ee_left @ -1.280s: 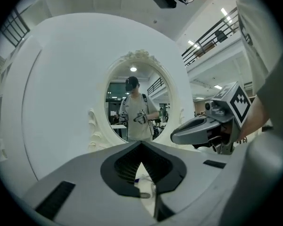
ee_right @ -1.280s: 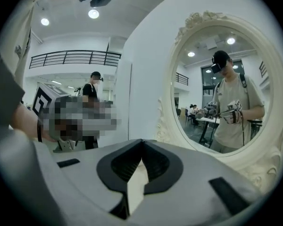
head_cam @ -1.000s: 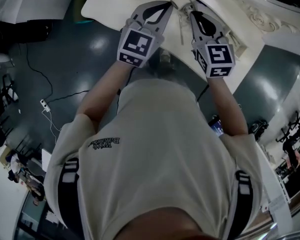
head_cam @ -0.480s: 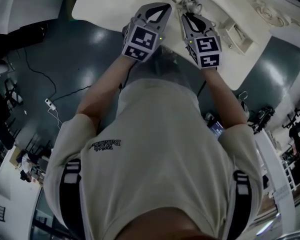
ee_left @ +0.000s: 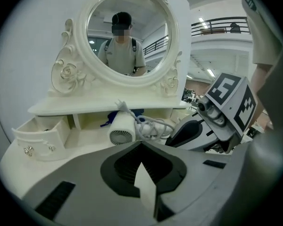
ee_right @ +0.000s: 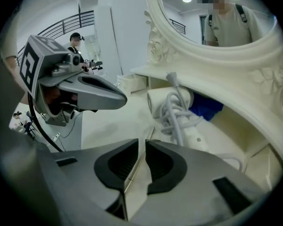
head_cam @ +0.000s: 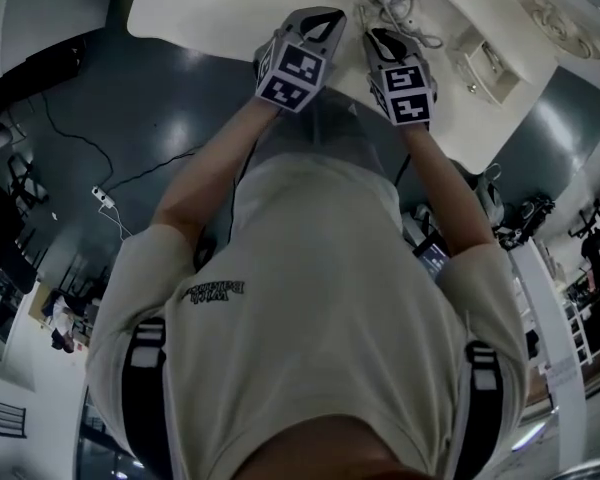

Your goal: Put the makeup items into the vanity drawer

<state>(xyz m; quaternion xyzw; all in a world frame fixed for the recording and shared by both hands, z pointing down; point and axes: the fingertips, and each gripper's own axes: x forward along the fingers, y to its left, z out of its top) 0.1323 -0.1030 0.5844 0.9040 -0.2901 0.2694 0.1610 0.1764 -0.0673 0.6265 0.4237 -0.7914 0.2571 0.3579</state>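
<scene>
Both grippers hang over the front of the white vanity top (head_cam: 210,13), nothing in either. My left gripper (head_cam: 332,18) is shut, its tips meeting (ee_left: 141,143). To its right my right gripper (head_cam: 372,38) is slightly open; its jaws have just been opening, and only a narrow gap (ee_right: 142,142) shows between them. A thin stick-like item (ee_right: 151,132) lies on the tabletop just ahead of the right jaws. One small drawer (ee_left: 40,138) stands pulled out at the vanity's left, and another open drawer (head_cam: 485,63) shows at the right.
A white hair dryer (ee_left: 121,131) with a coiled cord (ee_right: 175,112) lies under the shelf, something blue (ee_right: 205,109) behind it. The round ornate mirror (ee_left: 127,36) rises behind. Dark floor (head_cam: 150,138) lies below the table's front edge.
Both grippers have sunk toward the tabletop and tipped further down. They sit closer together in the head view, and more of the tabletop's left side shows.
</scene>
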